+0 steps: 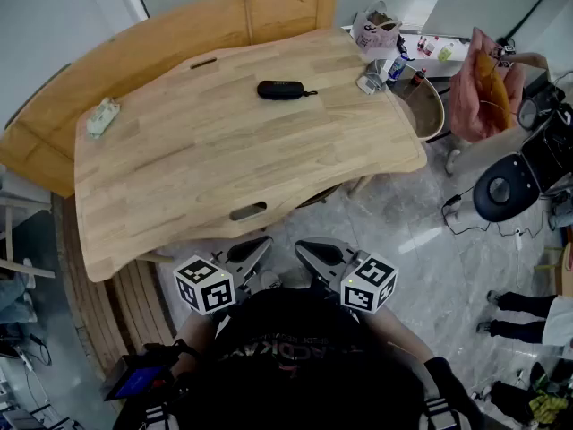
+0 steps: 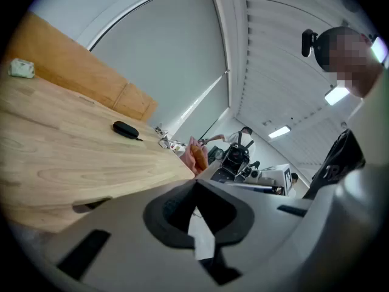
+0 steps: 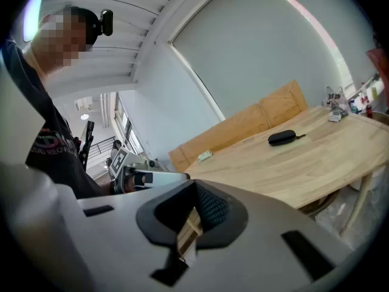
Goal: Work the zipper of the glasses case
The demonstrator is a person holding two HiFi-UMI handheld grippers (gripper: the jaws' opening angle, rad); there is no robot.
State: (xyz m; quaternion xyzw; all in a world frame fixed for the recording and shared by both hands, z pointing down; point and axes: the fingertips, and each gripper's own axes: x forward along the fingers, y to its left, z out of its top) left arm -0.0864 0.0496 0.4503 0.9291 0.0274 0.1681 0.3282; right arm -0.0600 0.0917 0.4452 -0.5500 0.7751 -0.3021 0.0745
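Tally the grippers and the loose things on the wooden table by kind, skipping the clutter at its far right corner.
Grippers: 2, the left gripper and the right gripper, both shut and empty
Black glasses case: 1
Small pale green item: 1
Total: 4

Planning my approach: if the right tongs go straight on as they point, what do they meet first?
Probably the light wooden tabletop, near the small pale packet, well aside of the black oval glasses case; depth is unclear.

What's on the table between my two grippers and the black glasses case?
Head view shows only bare wooden tabletop, with one slot, before the black oval glasses case.
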